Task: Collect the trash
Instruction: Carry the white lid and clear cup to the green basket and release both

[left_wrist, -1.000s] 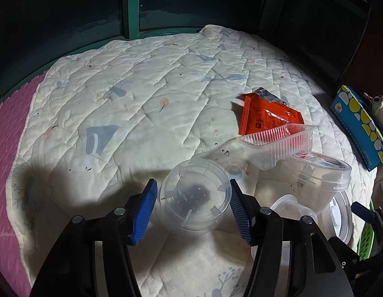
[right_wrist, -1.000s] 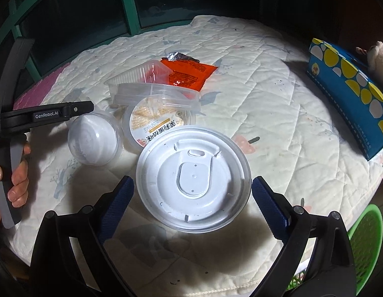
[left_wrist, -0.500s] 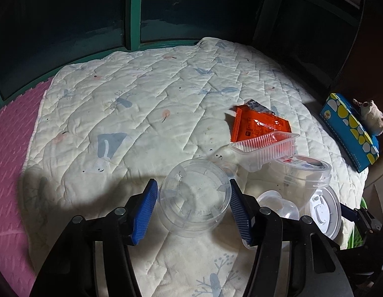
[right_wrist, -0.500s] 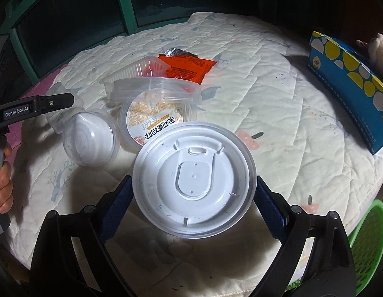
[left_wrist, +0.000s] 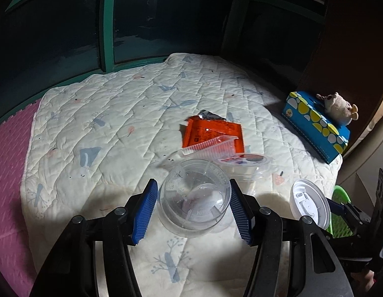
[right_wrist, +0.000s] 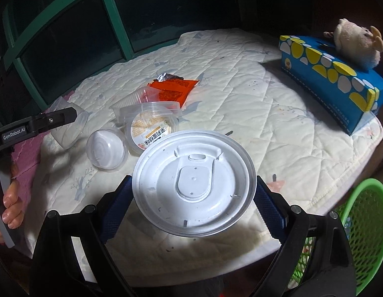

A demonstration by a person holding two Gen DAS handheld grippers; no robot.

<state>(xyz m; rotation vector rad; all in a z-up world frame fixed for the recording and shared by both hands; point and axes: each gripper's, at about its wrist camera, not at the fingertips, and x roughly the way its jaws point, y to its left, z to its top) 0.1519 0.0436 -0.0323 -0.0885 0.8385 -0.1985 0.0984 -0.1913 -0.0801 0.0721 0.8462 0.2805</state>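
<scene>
The left gripper [left_wrist: 194, 208] clamps a clear plastic cup [left_wrist: 194, 196] above the quilt [left_wrist: 117, 128]. Only the right view shows the domed lid [right_wrist: 107, 151], left of the white lid [right_wrist: 194, 185] gripped by the right gripper [right_wrist: 194, 205], and the green basket [right_wrist: 364, 225] at far right.

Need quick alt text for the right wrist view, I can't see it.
The right gripper clamps a white round lid above a quilted mat. Behind lie clear plastic tubs and an orange wrapper; a green basket sits lower right.
</scene>
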